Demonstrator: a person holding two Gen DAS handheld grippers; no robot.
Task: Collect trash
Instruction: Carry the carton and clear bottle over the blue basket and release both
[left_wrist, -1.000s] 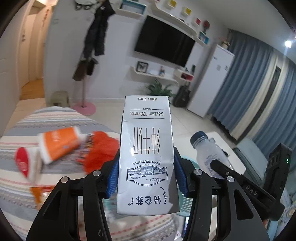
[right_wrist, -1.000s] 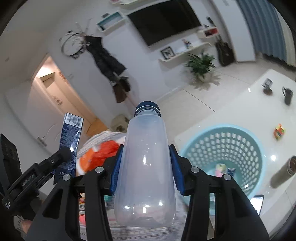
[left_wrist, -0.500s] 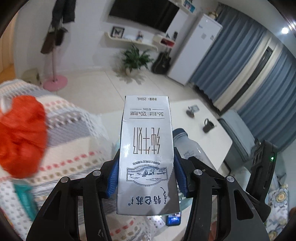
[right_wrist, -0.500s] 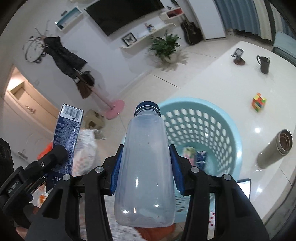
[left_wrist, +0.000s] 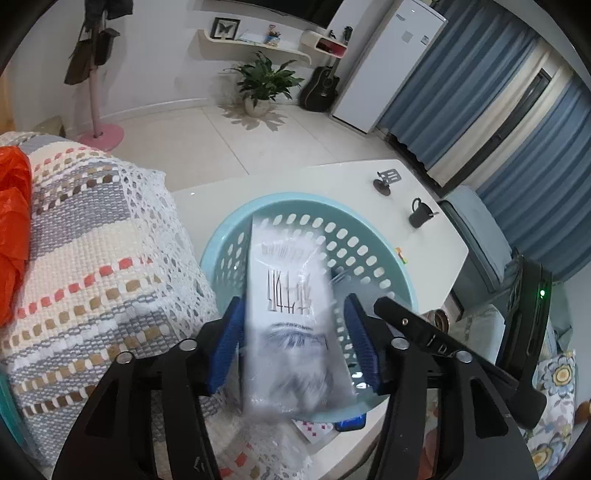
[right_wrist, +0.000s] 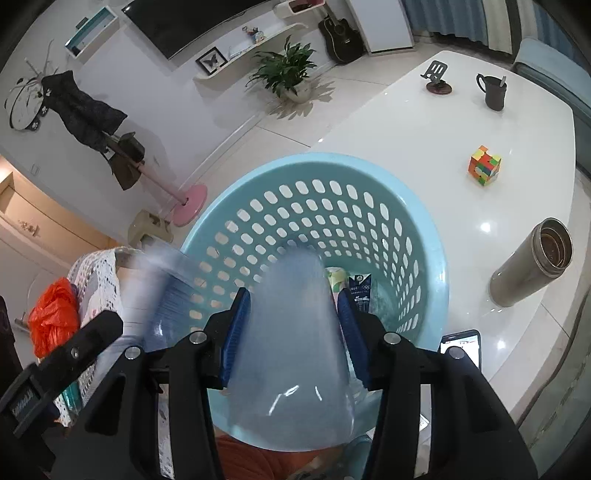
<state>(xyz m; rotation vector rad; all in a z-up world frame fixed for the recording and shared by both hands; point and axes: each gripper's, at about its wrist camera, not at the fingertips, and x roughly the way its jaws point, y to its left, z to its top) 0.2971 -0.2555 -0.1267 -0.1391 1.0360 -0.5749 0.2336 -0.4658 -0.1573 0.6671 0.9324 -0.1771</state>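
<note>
Both grippers hover over a light blue perforated basket (left_wrist: 384, 258) (right_wrist: 413, 236) on a white table. In the left wrist view, my left gripper (left_wrist: 293, 336) is open and the white milk carton (left_wrist: 295, 317) is motion-blurred between its spread pads, sliding down into the basket. In the right wrist view, my right gripper (right_wrist: 293, 339) is open and the clear plastic bottle (right_wrist: 291, 354) with blue cap is blurred, dropping between the pads. Some cartons (right_wrist: 360, 288) lie on the basket's bottom.
A striped knitted cloth (left_wrist: 92, 251) with an orange plastic bag (left_wrist: 13, 229) lies left of the basket. On the white table (right_wrist: 424, 122) stand a colour cube (right_wrist: 484, 164), a steel flask (right_wrist: 532, 273), a dark mug (right_wrist: 493, 92), a phone stand (right_wrist: 437, 77) and a phone (right_wrist: 461, 347).
Both grippers swung right and tilted down over the basket. Both opened, and the carton and the bottle slip out, blurred.
</note>
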